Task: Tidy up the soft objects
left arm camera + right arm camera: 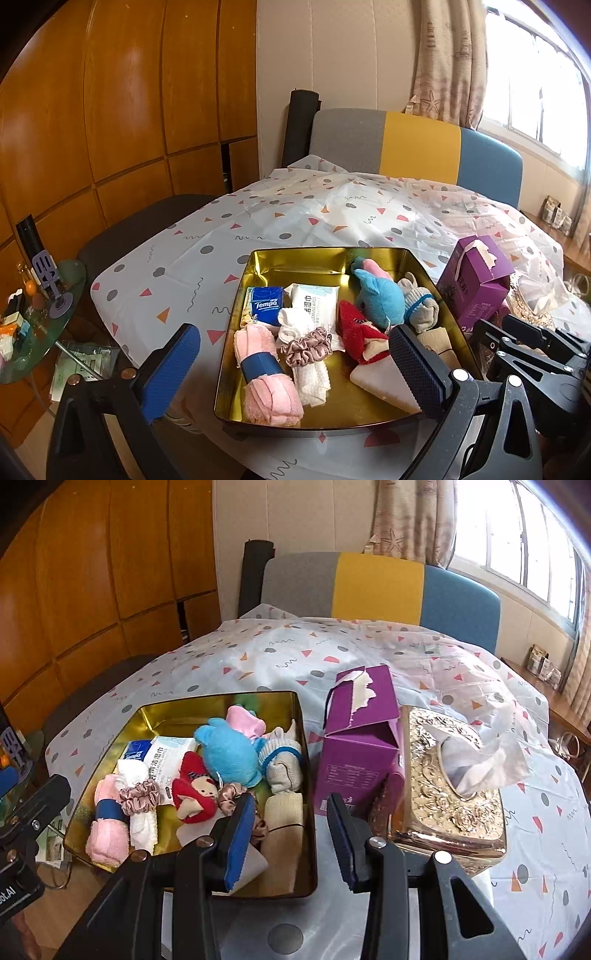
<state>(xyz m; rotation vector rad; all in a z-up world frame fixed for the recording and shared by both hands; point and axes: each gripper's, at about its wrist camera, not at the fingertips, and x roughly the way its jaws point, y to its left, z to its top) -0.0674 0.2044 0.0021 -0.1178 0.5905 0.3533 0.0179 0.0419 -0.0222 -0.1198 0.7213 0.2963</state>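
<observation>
1. Tin tray [236,295] – shiny gold metal, rectangular – sits on the patterned plastic tablecloth [258,206].
2. Inside lie the fluffy pink towel roll [266,384], satin scrunchie [306,345] and blue plush dolphin [378,299].
3. Left gripper [291,367] gapes wide, empty, above the tray.
4. Right gripper [291,840] stands partly apart, gripping nothing.

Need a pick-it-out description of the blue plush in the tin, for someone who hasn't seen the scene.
Find the gold metal tin on the patterned tablecloth, left of the purple carton. The blue plush lies toward its far right side, between a red plush and a grey knitted sock. It is the only bright blue fuzzy toy.
</observation>
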